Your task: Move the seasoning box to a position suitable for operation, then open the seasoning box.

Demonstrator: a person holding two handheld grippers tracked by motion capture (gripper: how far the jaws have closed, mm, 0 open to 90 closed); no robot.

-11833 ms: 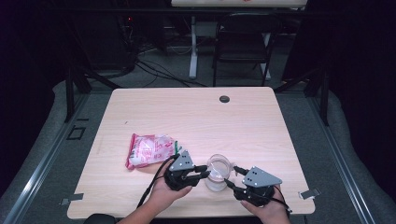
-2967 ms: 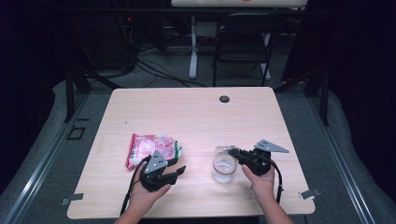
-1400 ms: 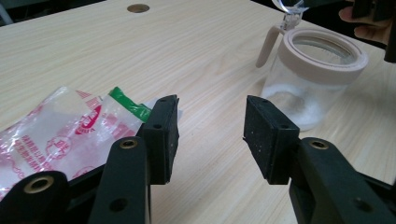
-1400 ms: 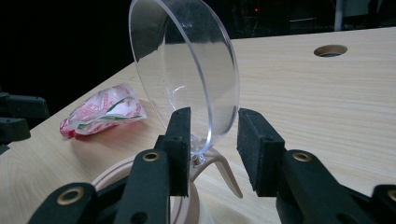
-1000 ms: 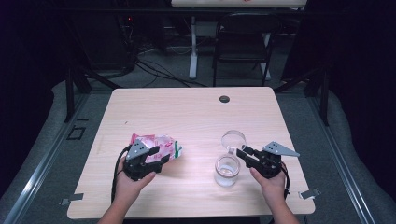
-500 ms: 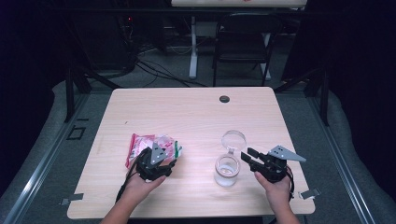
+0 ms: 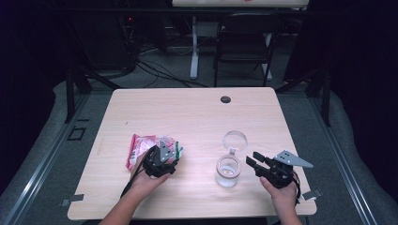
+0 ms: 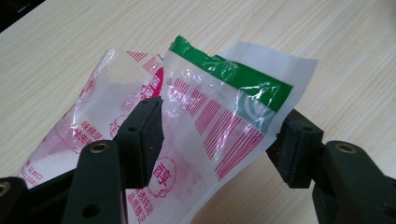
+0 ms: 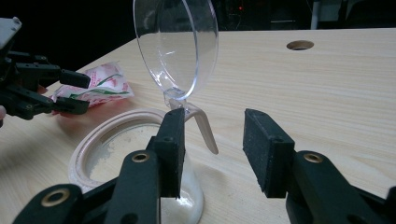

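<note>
High view, table: a pale wooden table with a round cable hole near its far edge.
High view, packet: a pink and white plastic packet with a green strip lies left of the middle, toward the near side.
High view, left gripper: the left gripper sits over the right end of the packet, the hand coming in from the near edge.
High view, jar: a small clear jar stands right of the middle, near side; its hinged clear lid is swung open and stands up on the far side.
High view, right gripper: the right gripper lies just right of the jar, apart from it, jaws pointing left at it.
Left gripper view, packet: the torn green-edged end of the packet lies between the two black jaws on the table.
Left gripper view, jaws: they stand wide and have just been opening; the left pad is at the film, the right pad is clear of it, so nothing is gripped.
Right gripper view, jar: the jar has a pinkish rim and holds a little white powder at the bottom and on its wall.
Right gripper view, lid: the lid rises upright from its hinge tab, just beyond the jaws.
Right gripper view, jaws: apart and empty, having just been opening; the left jaw is close beside the jar's rim.
Right gripper view, far left: the left gripper at the packet.
</note>
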